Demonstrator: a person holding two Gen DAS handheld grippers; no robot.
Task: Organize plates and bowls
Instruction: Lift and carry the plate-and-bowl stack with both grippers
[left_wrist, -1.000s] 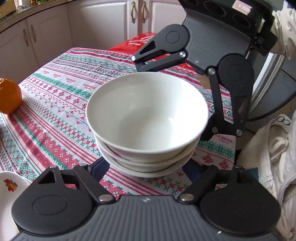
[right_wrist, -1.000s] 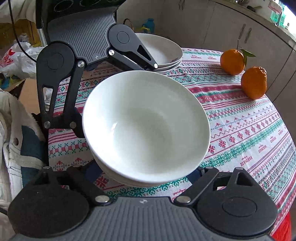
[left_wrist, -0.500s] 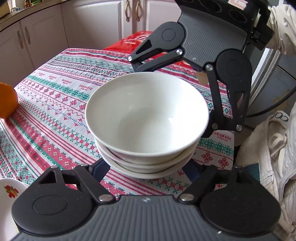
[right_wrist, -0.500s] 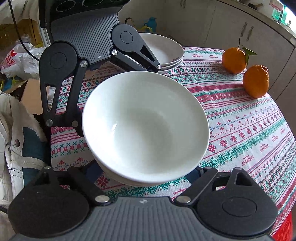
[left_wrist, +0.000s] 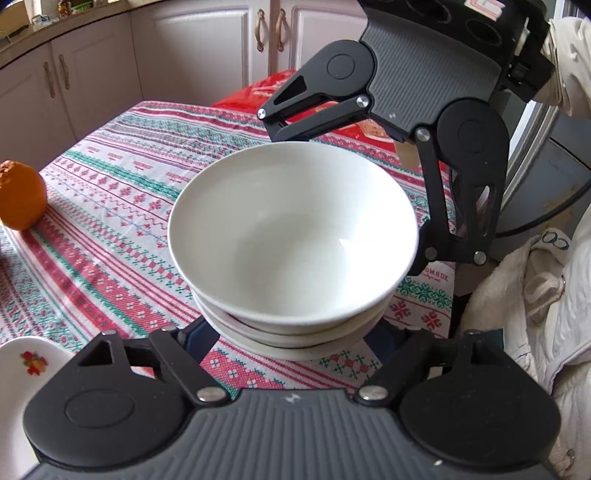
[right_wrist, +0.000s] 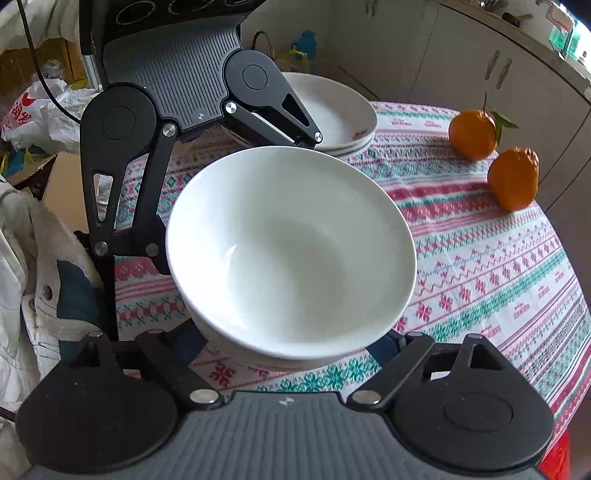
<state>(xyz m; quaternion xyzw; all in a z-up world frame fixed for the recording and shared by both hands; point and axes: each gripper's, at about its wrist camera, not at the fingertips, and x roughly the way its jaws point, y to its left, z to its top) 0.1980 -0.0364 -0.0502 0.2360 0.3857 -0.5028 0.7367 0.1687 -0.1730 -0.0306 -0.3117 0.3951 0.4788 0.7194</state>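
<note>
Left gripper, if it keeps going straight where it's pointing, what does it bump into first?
Most likely the stack of bowls right ahead between its fingers; the left gripper seems to straddle the stack's base already, though depth is unclear.

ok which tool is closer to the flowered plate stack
Left. The left tool sits beside the flowered plate stack; the right tool is across the bowl stack from it.

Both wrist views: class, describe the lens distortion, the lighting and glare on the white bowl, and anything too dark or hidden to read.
Left wrist view: fisheye bends the cabinets; soft daylight, a small glint inside the top bowl, weak shadows. Right wrist view: the tablecloth stripes curve, the corners darken, a faint streak of glare in the bowl; sharp throughout. Both views: the bowls hide the fingertips.
</note>
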